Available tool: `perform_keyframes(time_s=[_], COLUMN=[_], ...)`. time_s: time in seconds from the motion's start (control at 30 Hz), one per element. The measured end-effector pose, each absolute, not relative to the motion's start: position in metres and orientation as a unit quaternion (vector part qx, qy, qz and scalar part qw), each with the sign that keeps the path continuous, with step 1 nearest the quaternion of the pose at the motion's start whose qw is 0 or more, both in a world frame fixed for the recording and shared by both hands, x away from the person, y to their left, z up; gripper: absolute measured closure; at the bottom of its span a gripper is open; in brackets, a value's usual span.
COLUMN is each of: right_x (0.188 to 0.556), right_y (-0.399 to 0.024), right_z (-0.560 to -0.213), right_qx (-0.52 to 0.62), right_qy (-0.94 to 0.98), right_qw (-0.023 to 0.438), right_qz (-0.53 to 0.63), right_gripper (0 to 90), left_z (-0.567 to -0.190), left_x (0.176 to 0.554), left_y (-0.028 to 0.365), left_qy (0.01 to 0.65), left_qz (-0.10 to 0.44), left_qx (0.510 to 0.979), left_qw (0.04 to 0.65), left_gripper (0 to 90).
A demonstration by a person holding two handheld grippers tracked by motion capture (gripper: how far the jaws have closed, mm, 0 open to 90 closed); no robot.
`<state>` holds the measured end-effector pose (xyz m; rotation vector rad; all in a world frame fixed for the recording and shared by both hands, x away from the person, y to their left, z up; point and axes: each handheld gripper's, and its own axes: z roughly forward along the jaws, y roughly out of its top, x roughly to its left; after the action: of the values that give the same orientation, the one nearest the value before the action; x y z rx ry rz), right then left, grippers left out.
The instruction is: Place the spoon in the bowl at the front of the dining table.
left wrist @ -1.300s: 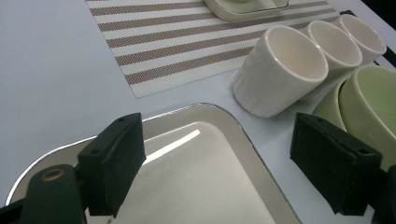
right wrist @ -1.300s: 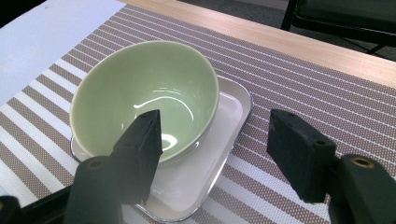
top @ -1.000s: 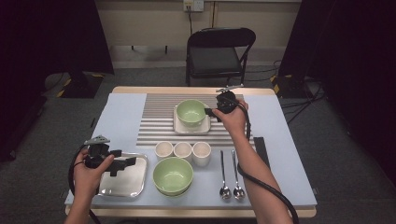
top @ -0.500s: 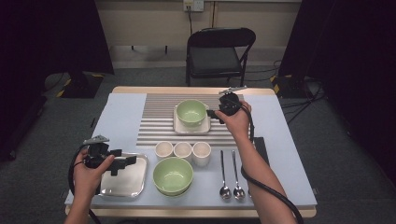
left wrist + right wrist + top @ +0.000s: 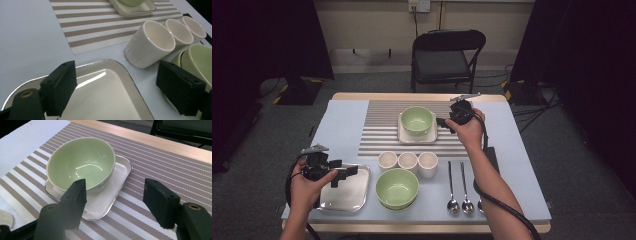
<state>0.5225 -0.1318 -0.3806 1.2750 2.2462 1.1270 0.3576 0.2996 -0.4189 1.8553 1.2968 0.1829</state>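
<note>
- Hovering at the far side of the bench, the right hand-held gripper is seen beside a green bowl that sits on a square white plate.
- Its jaws are spread apart with nothing pinched between them; in the right gripper view the bowl lies just beyond the left jaw, and the plate's corner is framed in the gap.
- Bowl and plate are set on a striped placemat in the middle of the far half of the bench.
- Nearer the person, the left hand-held gripper is held over a shiny metal tray at the front left corner.
- Its jaws are likewise spread and empty, as the left gripper view shows, with the tray beneath them.
- Three small white cups are lined up touching in a row just past the placemat's near edge; they are seen close by in the left gripper view.
- A second, larger green bowl stands just in front of the cups, beside the tray.
- Two spoons are laid side by side to the right of that bowl, bowls of the spoons toward the person.
- A black folding chair is seen beyond the bench.
</note>
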Motion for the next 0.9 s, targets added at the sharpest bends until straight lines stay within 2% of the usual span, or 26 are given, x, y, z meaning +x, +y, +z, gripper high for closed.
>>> perform_keyframes(time_s=[0.23,0.4,0.47,0.53,0.63,0.9], right_x=[0.519,0.517,0.515,0.514,0.512,0.507], right_y=[-0.135,-0.137,-0.137,-0.138,-0.139,-0.143], right_z=[-0.377,-0.376,-0.376,-0.376,-0.377,-0.379], right_qx=[0.448,0.447,0.447,0.446,0.451,0.446], right_qy=[0.786,0.785,0.785,0.786,0.784,0.786], right_qw=[0.163,0.165,0.166,0.167,0.165,0.166], right_qz=[0.393,0.395,0.395,0.395,0.394,0.394], right_gripper=[34.9,34.9,34.9,34.9,34.9,34.9], left_z=[-0.419,-0.418,-0.418,-0.418,-0.417,-0.416], left_x=[0.359,0.358,0.358,0.358,0.358,0.356], left_y=[0.298,0.297,0.297,0.299,0.299,0.296], left_qy=[0.536,0.533,0.535,0.525,0.516,0.513], left_qz=[0.077,0.078,0.079,0.077,0.085,0.098], left_qx=[0.725,0.728,0.726,0.732,0.741,0.738], left_qw=[0.426,0.424,0.425,0.428,0.421,0.427], left_gripper=[16.4,19.5,22.8,31.1,38.7,41.2])
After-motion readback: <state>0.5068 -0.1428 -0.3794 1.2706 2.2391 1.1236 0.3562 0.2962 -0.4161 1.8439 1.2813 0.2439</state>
